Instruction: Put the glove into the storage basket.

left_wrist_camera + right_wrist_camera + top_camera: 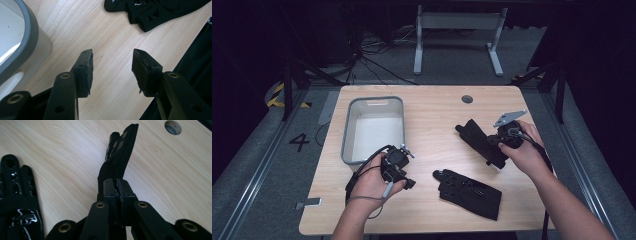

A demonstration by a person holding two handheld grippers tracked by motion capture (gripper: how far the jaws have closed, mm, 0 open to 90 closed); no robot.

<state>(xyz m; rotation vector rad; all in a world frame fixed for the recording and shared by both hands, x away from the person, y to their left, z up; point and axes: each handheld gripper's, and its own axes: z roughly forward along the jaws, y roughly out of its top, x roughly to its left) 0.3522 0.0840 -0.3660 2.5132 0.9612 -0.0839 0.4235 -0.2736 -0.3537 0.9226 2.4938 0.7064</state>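
Two black gloves are on the wooden table (427,115). One glove (469,192) lies flat near the front edge; it also appears in the left gripper view (150,10) and the right gripper view (17,192). My right gripper (493,146) (117,181) is shut on the cuff end of the other glove (474,140) (120,157), whose fingers stretch away from the jaws over the table. My left gripper (408,176) (112,53) is open with nothing between its jaws, just above bare wood beside the grey bin's front corner.
An empty grey bin (374,100) (30,37) stands at the left of the table. A round cable hole (467,99) (173,127) sits near the far edge. A white desk frame (457,35) stands on the floor beyond.
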